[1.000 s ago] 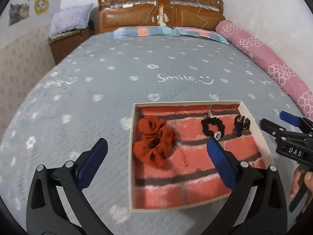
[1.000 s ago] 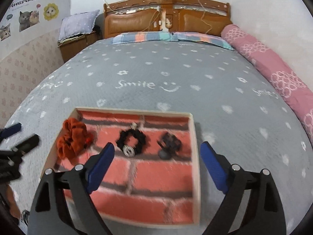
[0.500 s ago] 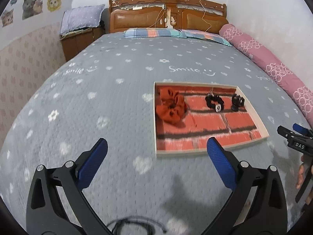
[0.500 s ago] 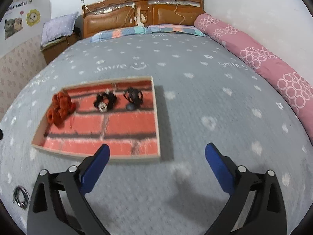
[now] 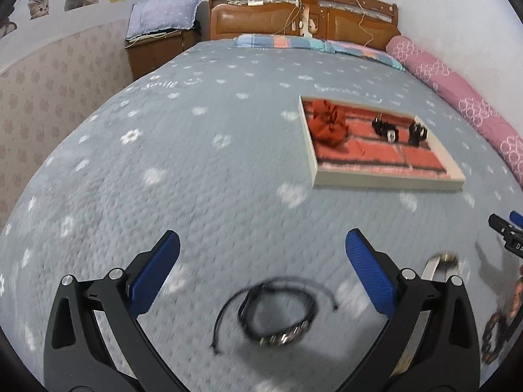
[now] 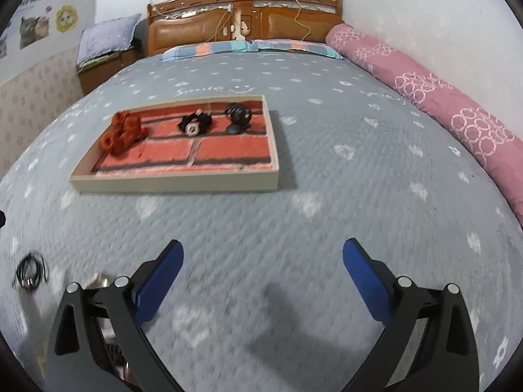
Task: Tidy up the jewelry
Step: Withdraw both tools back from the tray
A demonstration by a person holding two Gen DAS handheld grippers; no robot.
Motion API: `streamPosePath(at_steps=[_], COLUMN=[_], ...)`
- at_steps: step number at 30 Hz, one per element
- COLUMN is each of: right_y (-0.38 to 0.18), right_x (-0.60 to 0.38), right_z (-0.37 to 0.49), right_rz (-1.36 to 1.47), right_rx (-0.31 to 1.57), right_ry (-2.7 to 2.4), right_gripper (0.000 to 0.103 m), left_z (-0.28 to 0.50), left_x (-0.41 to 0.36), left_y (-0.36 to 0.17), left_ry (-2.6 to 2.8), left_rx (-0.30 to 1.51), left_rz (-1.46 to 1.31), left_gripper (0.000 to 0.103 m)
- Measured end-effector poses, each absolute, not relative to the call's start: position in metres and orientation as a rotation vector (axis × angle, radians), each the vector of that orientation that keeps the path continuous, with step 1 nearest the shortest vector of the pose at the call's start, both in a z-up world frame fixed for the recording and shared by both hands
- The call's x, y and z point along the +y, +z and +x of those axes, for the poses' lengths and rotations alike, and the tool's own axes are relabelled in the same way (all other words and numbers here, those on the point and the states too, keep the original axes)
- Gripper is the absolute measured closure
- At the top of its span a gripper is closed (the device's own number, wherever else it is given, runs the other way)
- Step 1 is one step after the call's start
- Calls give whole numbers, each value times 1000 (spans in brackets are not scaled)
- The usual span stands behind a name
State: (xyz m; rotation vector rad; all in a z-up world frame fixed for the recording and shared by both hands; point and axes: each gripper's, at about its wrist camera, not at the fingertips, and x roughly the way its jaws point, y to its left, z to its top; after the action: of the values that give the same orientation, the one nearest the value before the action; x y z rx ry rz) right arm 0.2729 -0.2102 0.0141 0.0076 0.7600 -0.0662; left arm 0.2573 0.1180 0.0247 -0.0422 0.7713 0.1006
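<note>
A shallow tray with a brick-pattern lining lies on the grey bedspread. It holds a red scrunchie, a black bracelet and a black hair claw. A black cord bracelet with metal beads lies loose on the bed, between my open left gripper's fingers and just short of them. My right gripper is open and empty over bare bedspread, and its tip shows in the left wrist view.
A small metal object lies on the bed between the grippers. A rolled pink quilt runs along the right side. A wooden headboard and nightstand stand at the far end.
Both grippers have pulled back from the tray toward the near end of the bed. The loose black cord bracelet now lies between the left gripper's fingers. Both jaws stay open.
</note>
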Motion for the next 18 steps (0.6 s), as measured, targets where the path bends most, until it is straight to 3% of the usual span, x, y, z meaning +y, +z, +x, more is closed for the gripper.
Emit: streamPosePath(at_steps=[18], right_y=[-6], right_x=[-174], right_z=[200], right_rz=[9], right_rx=[753], right_ry=[6], right_gripper=[7], left_z=[205], left_x=[121], left_y=[-12], left_ry=[89], left_rx=[777], left_rz=[-8], left_gripper=[5])
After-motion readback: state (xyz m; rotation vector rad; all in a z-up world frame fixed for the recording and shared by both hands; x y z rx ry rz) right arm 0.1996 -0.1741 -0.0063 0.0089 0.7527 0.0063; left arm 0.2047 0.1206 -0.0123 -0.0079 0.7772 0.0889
